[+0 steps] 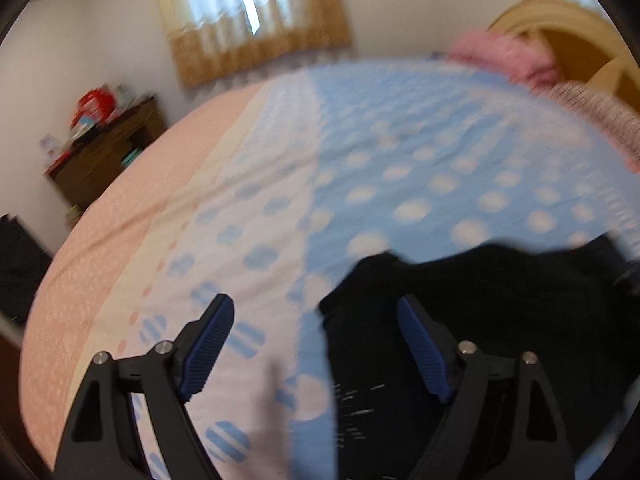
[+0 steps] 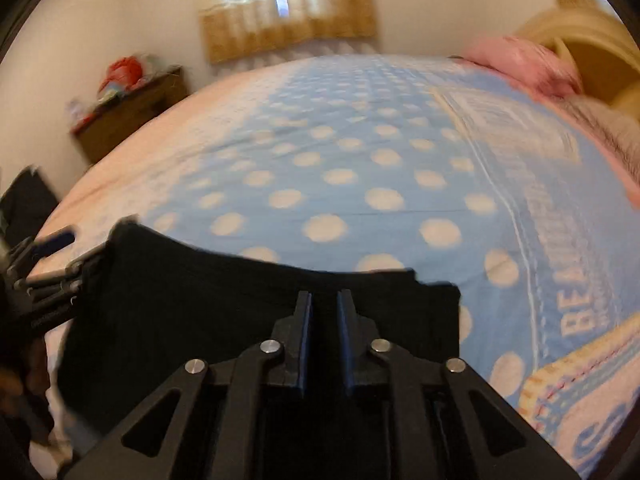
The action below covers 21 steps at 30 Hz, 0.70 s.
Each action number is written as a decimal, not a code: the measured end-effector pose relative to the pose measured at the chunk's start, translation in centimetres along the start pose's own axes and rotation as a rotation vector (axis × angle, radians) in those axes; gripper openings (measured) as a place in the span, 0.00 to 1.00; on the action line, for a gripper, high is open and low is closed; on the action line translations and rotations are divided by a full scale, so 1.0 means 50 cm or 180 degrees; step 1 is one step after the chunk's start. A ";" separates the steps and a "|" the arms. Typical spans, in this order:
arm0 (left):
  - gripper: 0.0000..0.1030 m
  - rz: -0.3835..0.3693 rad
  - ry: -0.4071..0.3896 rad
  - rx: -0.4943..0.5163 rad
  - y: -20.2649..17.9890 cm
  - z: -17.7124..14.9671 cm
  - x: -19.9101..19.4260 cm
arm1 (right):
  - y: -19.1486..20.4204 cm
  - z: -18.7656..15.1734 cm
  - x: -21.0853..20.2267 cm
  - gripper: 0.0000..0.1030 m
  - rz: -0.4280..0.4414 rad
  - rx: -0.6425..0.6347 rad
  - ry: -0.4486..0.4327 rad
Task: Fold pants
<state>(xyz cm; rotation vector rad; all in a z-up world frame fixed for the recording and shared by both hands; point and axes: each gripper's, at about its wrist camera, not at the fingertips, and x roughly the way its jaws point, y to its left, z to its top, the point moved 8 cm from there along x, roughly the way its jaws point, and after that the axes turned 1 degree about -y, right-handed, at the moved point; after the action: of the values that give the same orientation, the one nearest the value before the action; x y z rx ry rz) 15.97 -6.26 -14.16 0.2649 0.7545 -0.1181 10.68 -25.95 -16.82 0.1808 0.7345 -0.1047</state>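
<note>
The black pants [image 1: 480,320] lie on the blue polka-dot bedspread [image 1: 440,152], at the lower right of the left wrist view. My left gripper [image 1: 316,312] is open above the bed; its right finger is over the pants' left edge and its left finger over bare bedspread. In the right wrist view the pants [image 2: 200,312] spread across the lower left. My right gripper [image 2: 324,300] is nearly shut, with the black fabric under and between its fingers. The left gripper also shows in the right wrist view [image 2: 48,264] at the pants' left edge. Both views are motion-blurred.
The bedspread [image 2: 380,168] covers a wide bed. Pink bedding [image 1: 504,56] and a wooden headboard [image 1: 568,28] are at the far right. A brown cabinet [image 1: 108,148] with clutter stands by the left wall. A curtained window [image 1: 248,12] is behind the bed.
</note>
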 end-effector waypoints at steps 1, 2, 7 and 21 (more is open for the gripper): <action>0.95 -0.0016 0.0046 -0.0076 0.005 -0.006 0.010 | -0.014 0.006 0.001 0.08 -0.0030 0.0098 -0.0083; 0.99 -0.0039 0.0079 -0.0216 0.014 -0.010 0.020 | -0.019 0.008 0.005 0.08 -0.0006 0.0194 -0.0083; 1.00 -0.0168 0.0169 -0.0460 0.027 -0.024 0.020 | -0.024 0.013 0.014 0.08 0.0060 0.0373 -0.0109; 0.99 -0.0186 -0.0037 -0.0065 -0.020 -0.081 -0.078 | 0.036 -0.114 -0.131 0.12 0.0159 -0.0079 0.0014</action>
<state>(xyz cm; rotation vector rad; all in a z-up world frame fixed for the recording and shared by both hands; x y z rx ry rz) 10.29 -6.05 -14.48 0.2226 0.7517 -0.1671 2.37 -22.81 -16.32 0.1756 0.7350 -0.0475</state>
